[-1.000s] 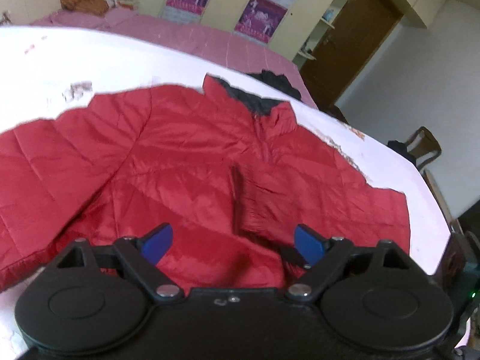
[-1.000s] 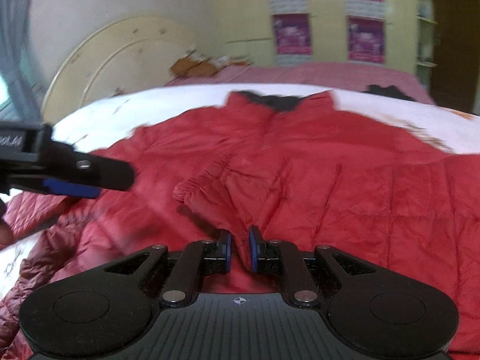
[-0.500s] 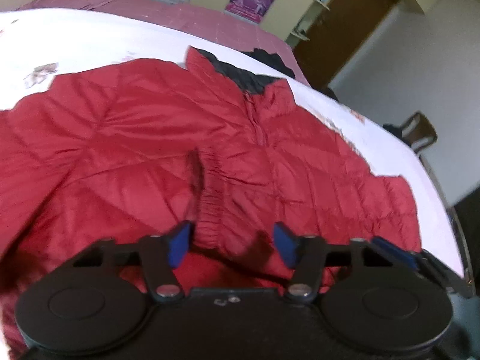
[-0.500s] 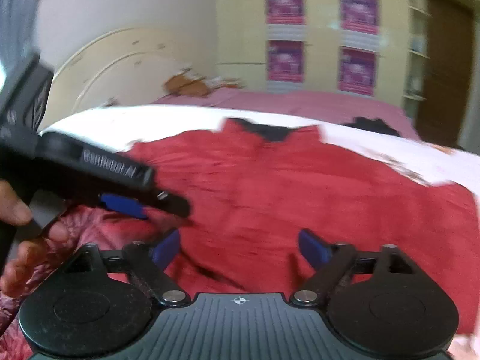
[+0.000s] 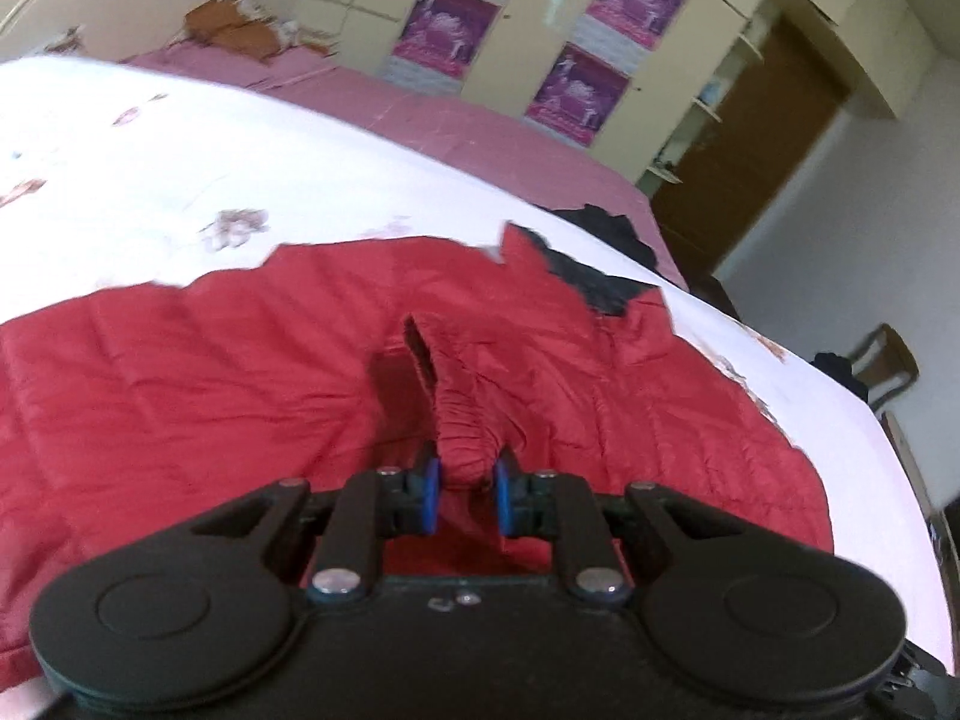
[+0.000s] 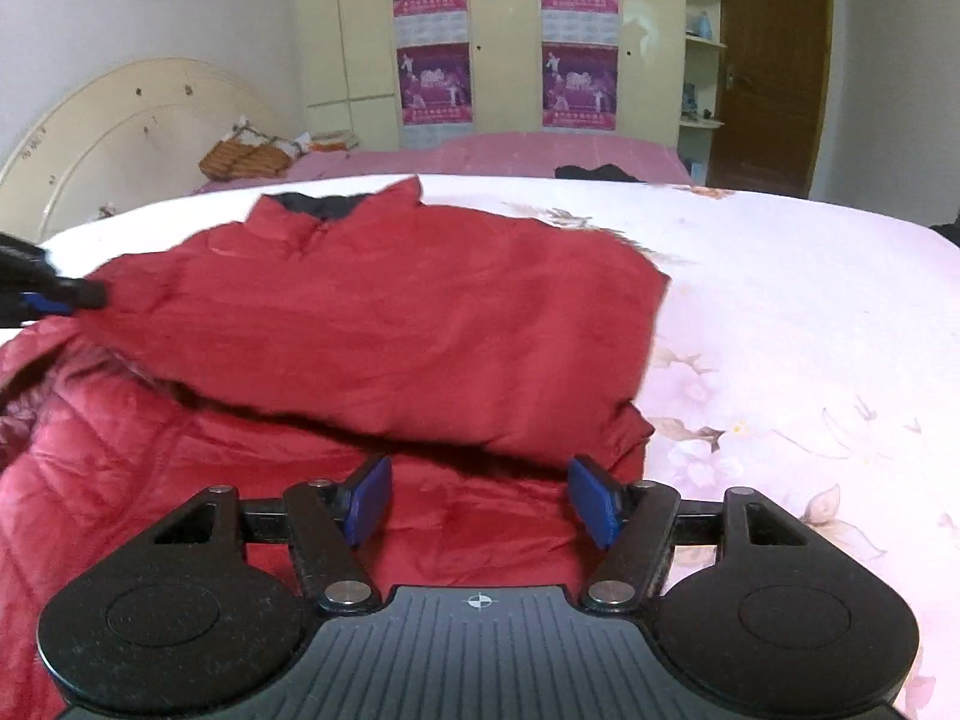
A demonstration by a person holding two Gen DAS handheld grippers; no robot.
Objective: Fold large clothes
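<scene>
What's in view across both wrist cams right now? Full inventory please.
red quilted puffer jacket: 1, red with dark collar lining, spread on the bed, one side folded over
elastic sleeve cuff: 1, red, between the left gripper's pads
white floral bedspread: 1, white with pale flowers, under the jacket
pink bed sheet: 1, pink, far end of bed
cream curved headboard: 1, cream, far left
purple wall posters: 4, purple, on cream wardrobe doors
brown wooden door: 1, brown, far right
dark garment: 1, black, on the pink sheet
orange bundle: 1, orange-brown, near the headboard
wooden chair: 1, brown, beside the bed
left gripper: 1, black with blue pads, jaws closing on the cuff
right gripper: 1, black with blue pads, open above the jacket's hem
</scene>
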